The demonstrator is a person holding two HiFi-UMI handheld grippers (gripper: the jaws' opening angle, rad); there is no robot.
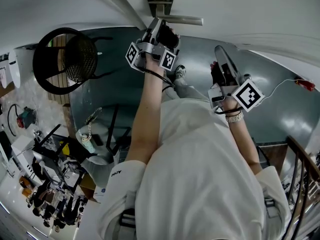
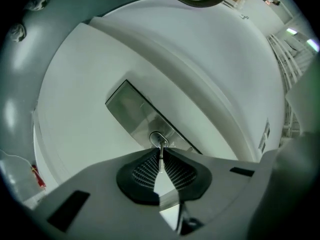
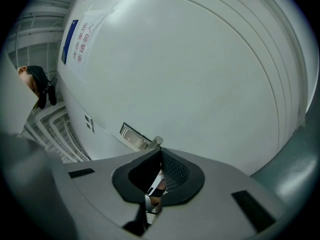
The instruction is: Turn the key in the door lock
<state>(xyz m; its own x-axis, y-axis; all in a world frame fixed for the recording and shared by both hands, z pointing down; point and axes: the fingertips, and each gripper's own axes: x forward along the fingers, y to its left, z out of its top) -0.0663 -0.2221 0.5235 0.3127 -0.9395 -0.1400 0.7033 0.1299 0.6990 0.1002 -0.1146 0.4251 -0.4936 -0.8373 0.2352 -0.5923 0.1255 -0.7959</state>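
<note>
In the left gripper view a slim metal key [image 2: 161, 153] sticks into the round cylinder [image 2: 158, 138] of a brushed-steel lock plate [image 2: 131, 111] on the white door [image 2: 200, 59]. My left gripper [image 2: 161, 160] is shut on the key's head, its ribbed pads [image 2: 146, 169] pressed together around it. From the head view that left gripper [image 1: 159, 25] is raised against the door just below the lever handle [image 1: 181, 20]. My right gripper [image 1: 220, 55] hangs to the right of it, off the lock. In its own view the right gripper [image 3: 161, 152] is shut with nothing between the pads, facing the door with the lock plate [image 3: 133, 134] off to its left.
A black round chair [image 1: 65, 59] stands at the left on the grey floor, with cluttered shelves [image 1: 45, 179] below it. A wooden stair railing [image 1: 304, 166] runs at the lower right. A red object on a white cable [image 1: 305, 84] lies on the floor. A printed notice [image 3: 80, 39] hangs on the door.
</note>
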